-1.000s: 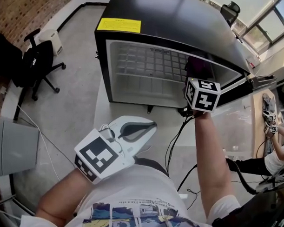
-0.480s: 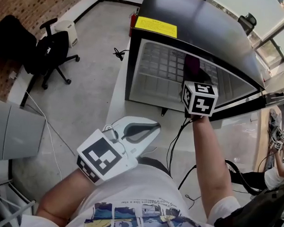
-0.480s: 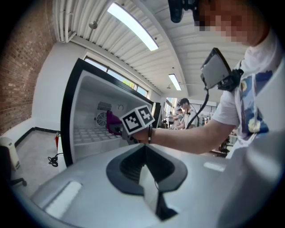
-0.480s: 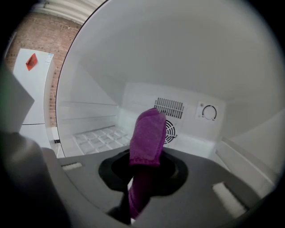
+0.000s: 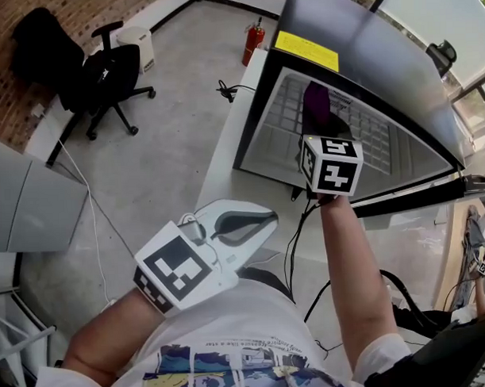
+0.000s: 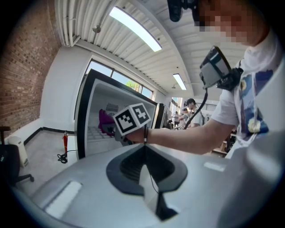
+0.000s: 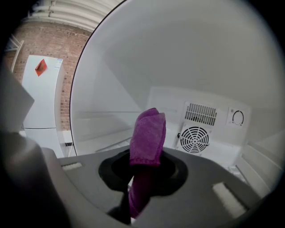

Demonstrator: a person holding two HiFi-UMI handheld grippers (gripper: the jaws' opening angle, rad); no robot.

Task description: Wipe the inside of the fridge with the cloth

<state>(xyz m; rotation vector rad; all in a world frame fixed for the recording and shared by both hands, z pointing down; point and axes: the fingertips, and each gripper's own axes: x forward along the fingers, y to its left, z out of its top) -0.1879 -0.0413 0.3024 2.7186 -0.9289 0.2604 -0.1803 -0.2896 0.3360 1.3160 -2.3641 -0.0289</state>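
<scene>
Cloth (image 7: 148,133): your right gripper (image 7: 141,189) clamps it, upright, inside fridge (image 5: 260,125), short of its fan (image 7: 194,139) | your left gripper (image 6: 149,176): jaws closed on nothing, outside fridge, before its opening

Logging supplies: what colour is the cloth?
Purple cloth, clearest in the right gripper view.

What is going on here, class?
A person holds a claw in each hand. The right claw is shut on a purple cloth, held inside the open fridge, facing its back wall. The left claw is shut and empty, held near the person's body, outside the fridge.
</scene>
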